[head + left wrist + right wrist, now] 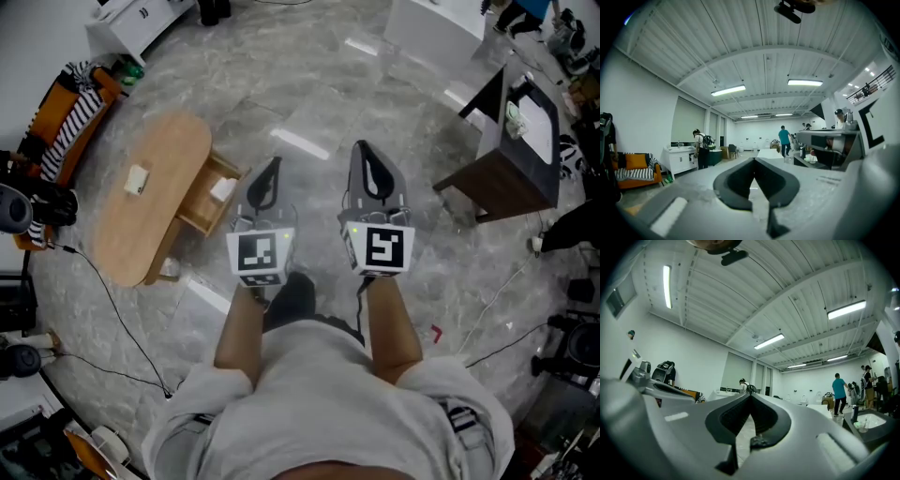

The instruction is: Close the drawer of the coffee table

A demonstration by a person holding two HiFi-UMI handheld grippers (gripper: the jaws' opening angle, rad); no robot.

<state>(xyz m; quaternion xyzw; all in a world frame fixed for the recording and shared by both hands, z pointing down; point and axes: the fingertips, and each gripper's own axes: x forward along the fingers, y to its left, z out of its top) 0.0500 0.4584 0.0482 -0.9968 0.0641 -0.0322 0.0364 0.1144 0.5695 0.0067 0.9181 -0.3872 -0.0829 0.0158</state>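
Both the left gripper (270,167) and the right gripper (365,150) have jaws pressed together, holding nothing. The drawer (212,195) stands pulled out of the wooden coffee table (164,159), just left of the left gripper.

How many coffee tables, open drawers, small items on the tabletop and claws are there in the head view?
coffee table: 1
open drawer: 1
small pale item on the tabletop: 1
claws: 2, the left claw and the right claw, both shut and empty
Total: 5
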